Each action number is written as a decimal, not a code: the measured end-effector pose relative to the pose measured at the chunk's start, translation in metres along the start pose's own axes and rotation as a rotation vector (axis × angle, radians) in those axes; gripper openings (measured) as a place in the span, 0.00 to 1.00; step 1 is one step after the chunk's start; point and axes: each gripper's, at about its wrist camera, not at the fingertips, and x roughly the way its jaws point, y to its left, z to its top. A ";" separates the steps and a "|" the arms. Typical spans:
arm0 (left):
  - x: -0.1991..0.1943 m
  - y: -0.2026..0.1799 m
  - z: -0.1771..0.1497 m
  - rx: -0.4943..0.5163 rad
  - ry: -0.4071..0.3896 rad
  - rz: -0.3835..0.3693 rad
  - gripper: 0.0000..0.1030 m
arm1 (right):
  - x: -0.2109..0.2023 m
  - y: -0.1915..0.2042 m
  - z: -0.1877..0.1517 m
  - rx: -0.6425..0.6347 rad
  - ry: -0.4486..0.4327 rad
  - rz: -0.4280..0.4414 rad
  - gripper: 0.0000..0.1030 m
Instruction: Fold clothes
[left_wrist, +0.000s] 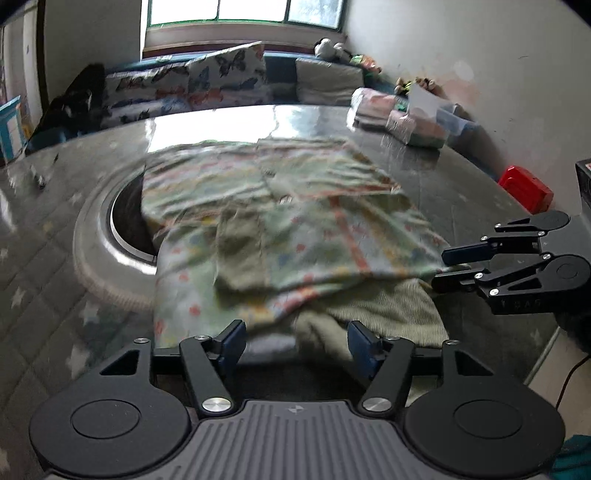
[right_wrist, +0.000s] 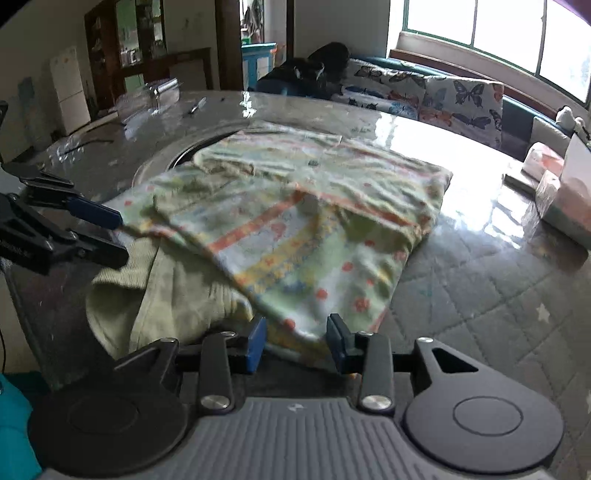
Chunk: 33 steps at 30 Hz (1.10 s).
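A glossy grey tabletop (left_wrist: 424, 173) with a quilted star pattern under its shiny cover and a round sunken ring (left_wrist: 122, 218) near its middle stands in a living room, a butterfly-print sofa (left_wrist: 192, 85) and a bright window (left_wrist: 243, 11) behind it. On the tabletop lies the patterned garment (left_wrist: 280, 221), pale green with orange and yellow bands, partly folded over on itself and covering part of the ring; its ribbed olive hem (left_wrist: 391, 310) sits at the near edge. The left claw (left_wrist: 295, 343) is spread wide, its blue pads on either side of the near hem, gripping nothing. The right claw (right_wrist: 297, 339) is likewise released, its pads flanking a near corner of the garment. Each camera catches the other claw at the side of the cloth, its tips close to the fabric. The left view alone shows packets of tissues (left_wrist: 399, 114) and a red box (left_wrist: 526, 188) at the far right of the tabletop; the right view alone shows a clear plastic container (right_wrist: 155, 94), a doorway (right_wrist: 255, 40) and a dark cabinet (right_wrist: 125, 40), with a dark bag (right_wrist: 310, 72) on the sofa's end.
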 end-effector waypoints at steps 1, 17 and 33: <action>-0.002 0.000 -0.002 -0.009 0.005 -0.006 0.62 | -0.001 0.000 -0.001 -0.001 -0.002 0.001 0.35; -0.002 -0.002 -0.007 -0.121 0.093 -0.119 0.52 | -0.014 0.006 -0.004 -0.057 -0.018 -0.013 0.39; -0.011 0.012 0.040 -0.189 -0.026 -0.239 0.12 | -0.011 0.032 -0.005 -0.248 -0.054 0.054 0.61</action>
